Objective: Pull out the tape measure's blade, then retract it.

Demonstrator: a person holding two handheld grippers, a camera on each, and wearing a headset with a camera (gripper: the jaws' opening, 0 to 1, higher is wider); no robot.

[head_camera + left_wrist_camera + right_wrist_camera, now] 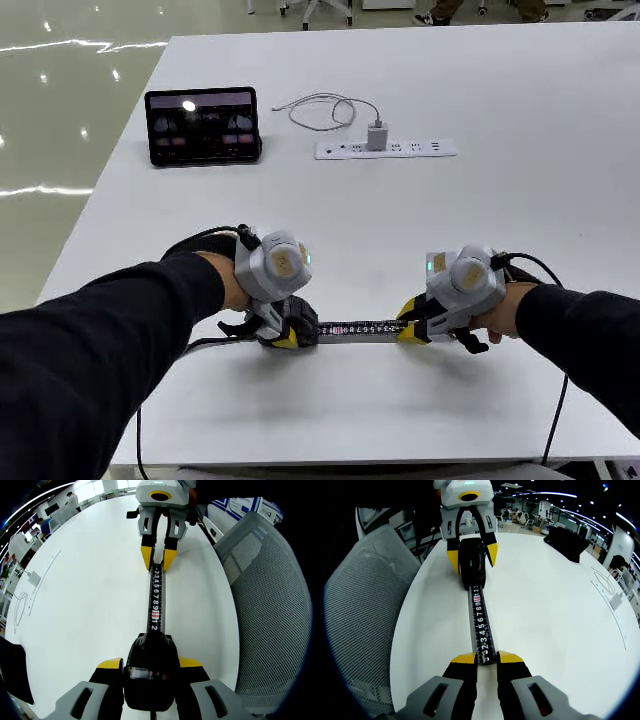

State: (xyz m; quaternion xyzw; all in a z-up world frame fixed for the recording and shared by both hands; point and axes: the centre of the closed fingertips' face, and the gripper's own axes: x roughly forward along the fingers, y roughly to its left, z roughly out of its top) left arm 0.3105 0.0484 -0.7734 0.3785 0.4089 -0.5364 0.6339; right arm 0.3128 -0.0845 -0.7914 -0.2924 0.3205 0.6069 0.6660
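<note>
From where I stand, the head view has both arms stretched low over the white table point(480, 90). The left gripper point(292, 330) is closed round the black tape measure point(303, 320). The right gripper point(410, 322) sits a little apart, with the blade point(360, 327) lying flat on the tabletop between them. A tablet point(203, 125) and a power strip point(385, 149) with its charger cable point(315, 105) sit well away at the far side, clear of the work. In the left gripper view the yellow-tipped jaws stand about as wide as the case and press on either flank. I take it that is meant to anchor the body so it cannot slide while the other end is drawn. The numbered blade runs straight ahead to the opposite claw, and a grey mesh chair point(270, 605) shows beyond the table edge. In the right gripper view the jaws are drawn in narrow, nipping the free end of the blade between their tips. Holding it there seems to keep the strip taut and level against the spring's pull. Only a short length is out, its figures running to about twelve. I judge the pull to be in its early part, with the retraction yet to come. A slip at the tip would probably let the blade snap back.
</note>
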